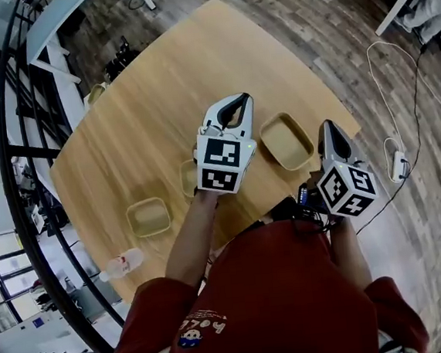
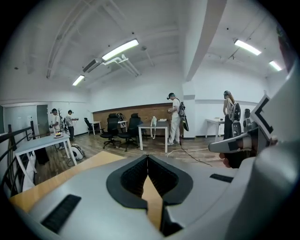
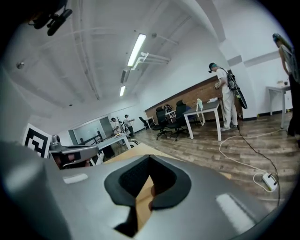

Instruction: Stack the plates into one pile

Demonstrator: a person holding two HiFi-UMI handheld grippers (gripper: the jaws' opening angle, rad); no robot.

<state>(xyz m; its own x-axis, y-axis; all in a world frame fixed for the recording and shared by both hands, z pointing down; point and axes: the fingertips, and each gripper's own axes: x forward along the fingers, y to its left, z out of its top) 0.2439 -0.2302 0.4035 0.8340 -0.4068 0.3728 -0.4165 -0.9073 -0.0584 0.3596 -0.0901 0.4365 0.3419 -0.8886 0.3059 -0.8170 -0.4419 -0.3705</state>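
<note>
While two grippers (image 1: 237,104) (image 1: 328,129) hover closed, three plates (image 1: 287,140) (image 1: 148,217) (image 1: 187,178) lie apart below.

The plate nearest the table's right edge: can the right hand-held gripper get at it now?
Probably yes. The plate lies bare on the table, just beside the right hand-held gripper, with nothing between them. Its jaws are shut, so they must open first.
</note>
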